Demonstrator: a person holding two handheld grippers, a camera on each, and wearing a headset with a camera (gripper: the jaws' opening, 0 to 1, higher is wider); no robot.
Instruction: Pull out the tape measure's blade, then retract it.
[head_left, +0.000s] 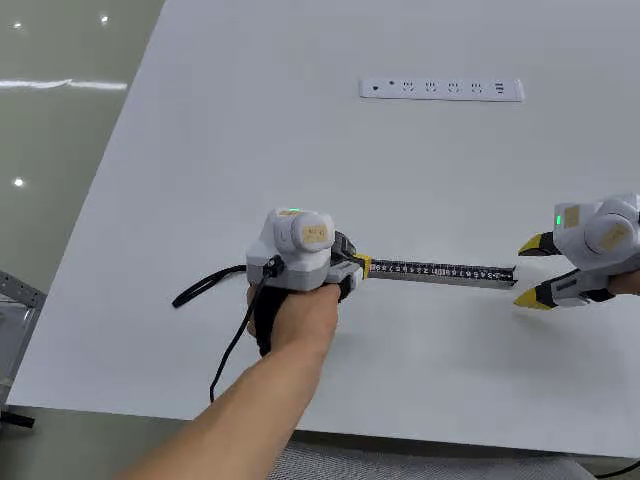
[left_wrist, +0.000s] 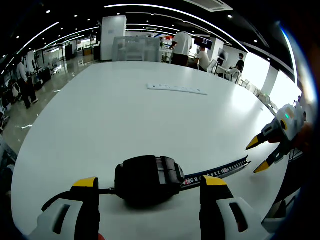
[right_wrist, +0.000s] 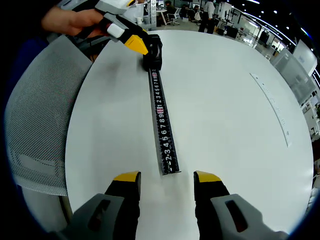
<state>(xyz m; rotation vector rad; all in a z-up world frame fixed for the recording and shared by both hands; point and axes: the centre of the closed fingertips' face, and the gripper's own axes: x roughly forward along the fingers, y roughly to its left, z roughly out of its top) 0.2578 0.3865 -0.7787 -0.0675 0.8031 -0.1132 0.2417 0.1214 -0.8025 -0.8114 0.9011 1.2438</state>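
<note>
The black tape measure case (left_wrist: 147, 180) lies on the white table (head_left: 300, 130), between the wide-apart jaws of my left gripper (left_wrist: 151, 182), with a gap on each side. In the head view a hand holds the left gripper (head_left: 350, 268) over the case (head_left: 345, 262). The blade (head_left: 440, 271) runs out flat to the right along the table. Its end (right_wrist: 170, 169) lies just ahead of my open right gripper (right_wrist: 167, 176), untouched. In the head view the right gripper (head_left: 528, 271) shows yellow tips spread around the blade end.
A white power strip (head_left: 440, 89) lies far back on the table. A black wrist strap (head_left: 205, 285) trails left from the case. The table's near edge (head_left: 400, 435) runs close below the hand. A grey mesh chair (right_wrist: 40, 125) stands beside the table.
</note>
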